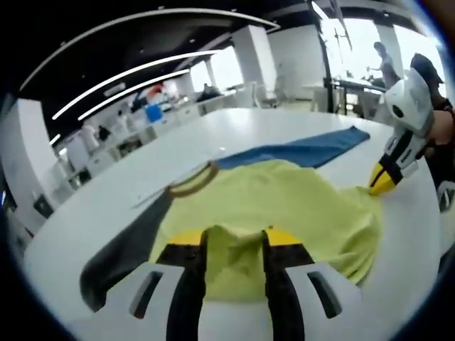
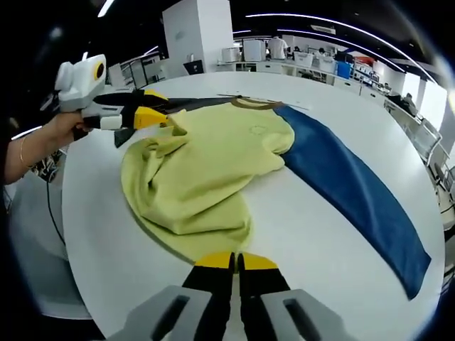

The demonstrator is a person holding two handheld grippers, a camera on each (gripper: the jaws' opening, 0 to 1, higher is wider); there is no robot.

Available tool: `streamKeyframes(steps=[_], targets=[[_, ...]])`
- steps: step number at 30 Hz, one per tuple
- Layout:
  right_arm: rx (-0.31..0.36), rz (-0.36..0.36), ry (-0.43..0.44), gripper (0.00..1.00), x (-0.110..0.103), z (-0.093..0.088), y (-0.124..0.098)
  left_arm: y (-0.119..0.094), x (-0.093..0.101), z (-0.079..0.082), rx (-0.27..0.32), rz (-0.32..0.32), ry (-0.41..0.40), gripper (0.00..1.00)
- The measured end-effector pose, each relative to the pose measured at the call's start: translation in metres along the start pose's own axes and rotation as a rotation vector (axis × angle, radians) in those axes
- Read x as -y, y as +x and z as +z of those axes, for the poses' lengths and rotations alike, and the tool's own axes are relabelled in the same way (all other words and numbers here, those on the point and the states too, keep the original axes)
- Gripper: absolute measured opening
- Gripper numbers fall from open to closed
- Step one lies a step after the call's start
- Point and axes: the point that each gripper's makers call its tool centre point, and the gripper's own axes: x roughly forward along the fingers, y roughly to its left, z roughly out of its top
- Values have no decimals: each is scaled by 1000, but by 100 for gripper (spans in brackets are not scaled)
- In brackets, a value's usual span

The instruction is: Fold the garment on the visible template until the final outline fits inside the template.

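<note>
Though bunched, garment (image 2: 199,170) between hand-held grippers

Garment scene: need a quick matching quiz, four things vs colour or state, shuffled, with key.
Things:
1. garment
2. long cloth
3. left gripper
4. right gripper

Descriptions:
A. blue, lying flat on the table
B. jaws closed on the table, at the garment's edge
C. yellow, bunched up
D. jaws clamped on a yellow fold

Pairs: 1-C, 2-A, 3-D, 4-B
</note>
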Motion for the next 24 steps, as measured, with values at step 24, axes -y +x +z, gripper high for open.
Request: streamKeyframes(steps=[24], targets=[[-59,-11,56,1,3,0,1,28,-4,-31,-95,-90,39,17]])
